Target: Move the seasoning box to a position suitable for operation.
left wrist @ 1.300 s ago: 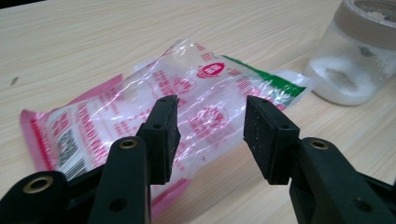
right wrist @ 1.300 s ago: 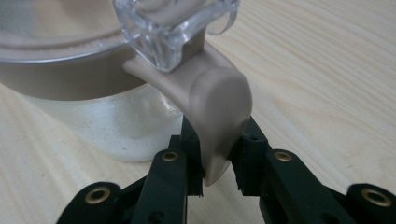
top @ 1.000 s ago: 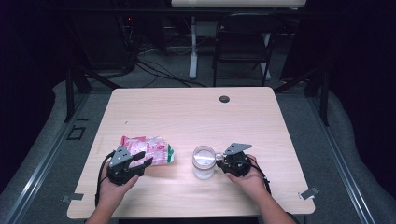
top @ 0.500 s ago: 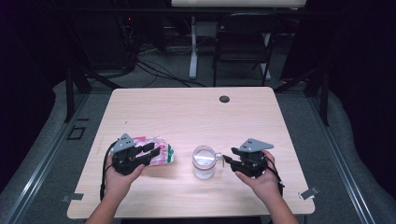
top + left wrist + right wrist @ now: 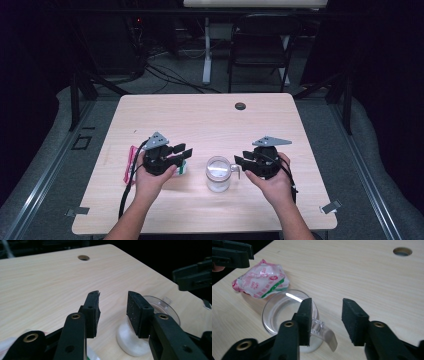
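1. On the counter (image 5: 210, 120), a clear mug (image 5: 218, 173) stands between both hands.
2. Left claw (image 5: 178, 150) is partly open and empty, above a pink packet (image 5: 131, 163).
3. Right claw (image 5: 239, 162), jaws just closing, is empty beside the handle (image 5: 324, 333).
4. Seen from the right gripper view, the packet (image 5: 260, 278) shows green edging.

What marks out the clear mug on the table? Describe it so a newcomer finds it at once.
Start at the pale wooden table and go to its near edge, between the person's two hands. There stands the clear mug, with something white at its bottom and its handle turned toward the right claw. Unlike the crumpled pink-and-green packet lying beside it, it is see-through and upright.
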